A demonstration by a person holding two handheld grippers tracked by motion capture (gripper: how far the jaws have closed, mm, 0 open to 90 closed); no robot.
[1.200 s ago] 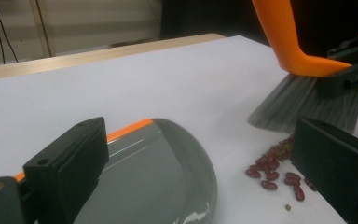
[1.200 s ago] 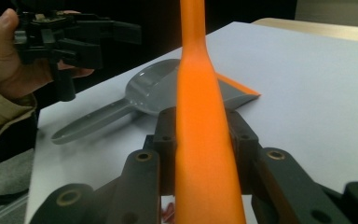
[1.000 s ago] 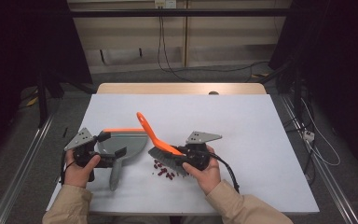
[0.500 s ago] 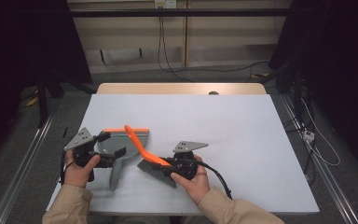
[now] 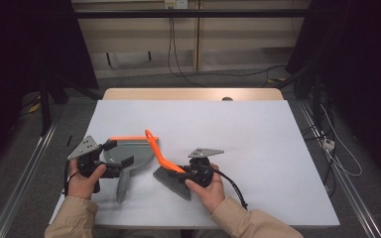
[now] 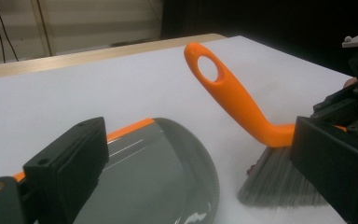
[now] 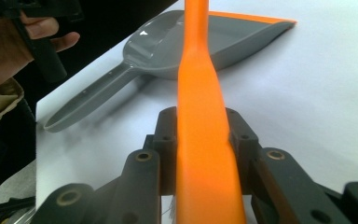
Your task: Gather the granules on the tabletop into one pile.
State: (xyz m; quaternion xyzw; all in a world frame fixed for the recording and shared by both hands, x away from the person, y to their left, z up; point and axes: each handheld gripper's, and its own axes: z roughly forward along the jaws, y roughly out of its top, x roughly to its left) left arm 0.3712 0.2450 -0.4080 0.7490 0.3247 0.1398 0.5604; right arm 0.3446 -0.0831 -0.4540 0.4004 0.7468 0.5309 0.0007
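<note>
Right gripper (image 5: 182,171): jaws clamped on the orange handle of the brush; in the right gripper view the handle runs straight up between the two black jaws.
Brush (image 5: 164,166): grey bristles rest on the table just beside the right gripper, at its left in the high view; the handle rises from the gripper and slants away from the person, its looped end over the right-hand rim of the dustpan.
Left gripper (image 5: 120,153): held at the near left of the table, jaws spread, one to each side of the dustpan wall; pads apart from it as far as the left gripper view shows.
Dustpan (image 5: 129,151): lies flat, grey, orange lip on the far side, long handle pointing toward the person between the two hands.
Brush to dustpan: bristles just beside the pan's right side; contact cannot be told.
Table (image 5: 258,134): white top; the work sits in its near left quarter.
Edges: near edge close below both hands; left edge near the left hand.
Open room: the whole right half and the far half of the top are bare.
</note>
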